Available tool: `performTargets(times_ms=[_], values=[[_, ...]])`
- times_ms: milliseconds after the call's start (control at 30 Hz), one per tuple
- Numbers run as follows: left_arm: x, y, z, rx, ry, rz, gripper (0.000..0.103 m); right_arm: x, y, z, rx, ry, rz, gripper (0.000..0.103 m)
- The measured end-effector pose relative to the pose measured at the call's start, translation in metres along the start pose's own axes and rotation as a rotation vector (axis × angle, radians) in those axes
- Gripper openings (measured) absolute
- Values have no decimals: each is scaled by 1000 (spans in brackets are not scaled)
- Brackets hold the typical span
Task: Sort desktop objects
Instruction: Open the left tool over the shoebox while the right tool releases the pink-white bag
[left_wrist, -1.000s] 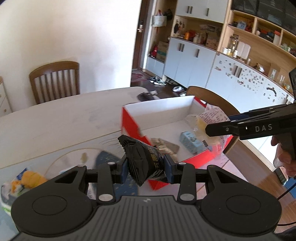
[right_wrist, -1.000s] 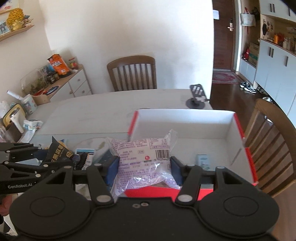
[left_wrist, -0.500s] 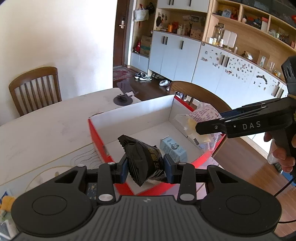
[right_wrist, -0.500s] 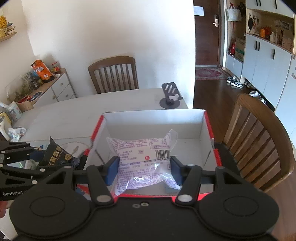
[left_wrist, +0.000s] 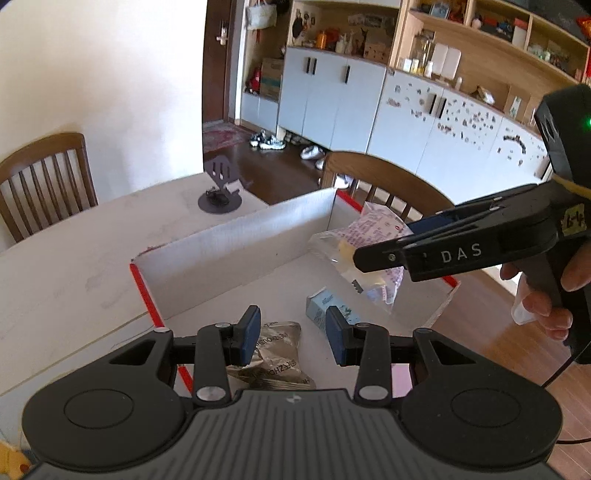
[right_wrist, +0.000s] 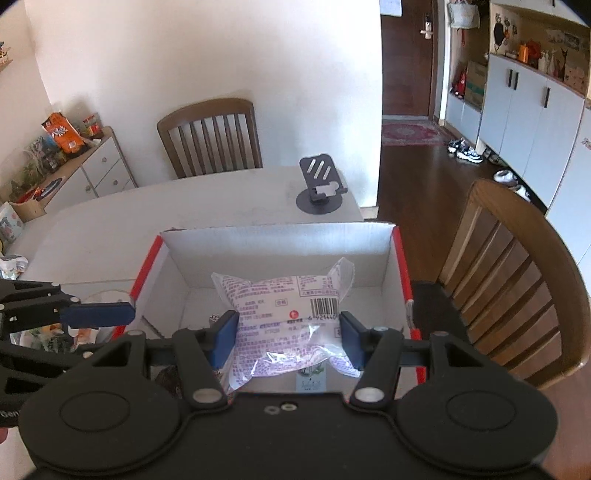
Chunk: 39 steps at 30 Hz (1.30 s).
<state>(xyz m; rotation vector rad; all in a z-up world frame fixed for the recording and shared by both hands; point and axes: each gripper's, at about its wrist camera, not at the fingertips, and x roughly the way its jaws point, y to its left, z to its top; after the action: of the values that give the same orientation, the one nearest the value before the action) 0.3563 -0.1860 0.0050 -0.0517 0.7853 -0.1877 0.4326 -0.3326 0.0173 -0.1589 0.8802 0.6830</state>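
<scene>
My right gripper is pinching a clear bag printed in purple, one blue pad pressed into each side of it, barcode facing up. The bag hangs in the air over the open cardboard box, inside its right-hand wall and clear of the floor. From my left gripper's view the same bag shows something pale yellow inside it, just in front of the right gripper's tip, and my hand is wrapped round that gripper's handle. My left gripper has its pads standing apart with nothing between them (the gap is small, but no pad touches anything). It hangs over the near left part of the box. Below it a silvery packet lies flat on the box floor, and a small pale blue carton lies just to its right, the two apart. The box, white inside with red outer edges, stands on the tabletop at its near right edge. A dark phone stand sits beyond the box near the tabletop's far right corner. Wooden chairs stand at the far edge and the right edge.
</scene>
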Motion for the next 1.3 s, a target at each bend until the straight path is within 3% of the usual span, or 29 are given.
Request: performTargets(times_ms=[267, 567, 933, 1300], values=[[30, 8, -6, -19, 76, 11, 37, 58, -6, 8, 1, 89, -26, 58], [33, 9, -15, -49, 102, 4, 37, 105, -8, 13, 21, 171, -56, 59], [29, 5, -19, -61, 113, 2, 37, 118, -10, 22, 35, 201, -58, 60], [26, 5, -17, -68, 96, 10, 37, 86, -12, 21, 56, 153, -12, 69]])
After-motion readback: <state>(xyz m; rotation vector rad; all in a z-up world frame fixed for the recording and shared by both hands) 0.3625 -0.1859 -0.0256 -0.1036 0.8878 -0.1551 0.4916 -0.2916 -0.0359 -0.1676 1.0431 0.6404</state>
